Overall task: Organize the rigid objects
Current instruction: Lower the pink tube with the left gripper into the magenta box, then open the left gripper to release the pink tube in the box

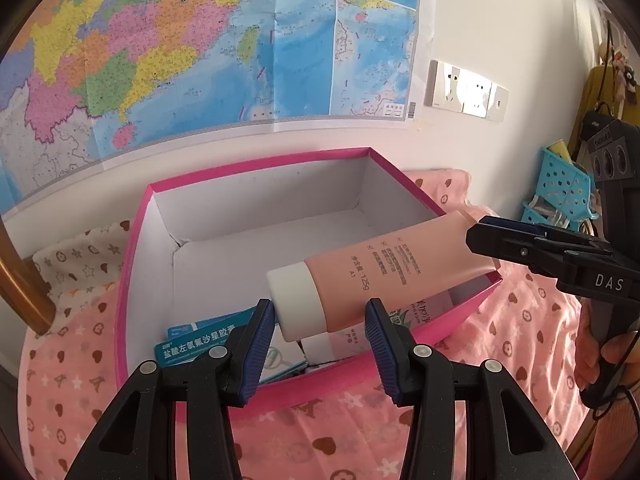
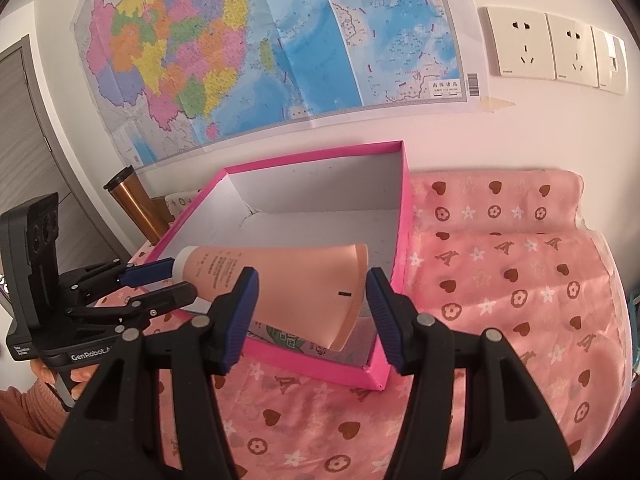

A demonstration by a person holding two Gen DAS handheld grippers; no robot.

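A pink tube with a white cap point(image 1: 384, 276) lies slanted across the open pink box point(image 1: 256, 164), resting on the box's right rim. It also shows in the right wrist view point(image 2: 296, 284). My left gripper point(image 1: 320, 340) is open, its blue pads on either side of the white cap, not pressing it. My right gripper point(image 2: 310, 312) is open around the tube's flat crimped end; in the left wrist view it point(image 1: 500, 240) reaches in from the right. A blue and white medicine carton point(image 1: 200, 344) and other packets lie in the box under the tube.
The box point(image 2: 396, 216) sits on a pink patterned cloth point(image 2: 500, 280). A copper tumbler point(image 2: 132, 200) stands behind the box's left side. A blue perforated basket point(image 1: 560, 188) is at the far right. A map and wall sockets point(image 2: 552, 48) are on the wall behind.
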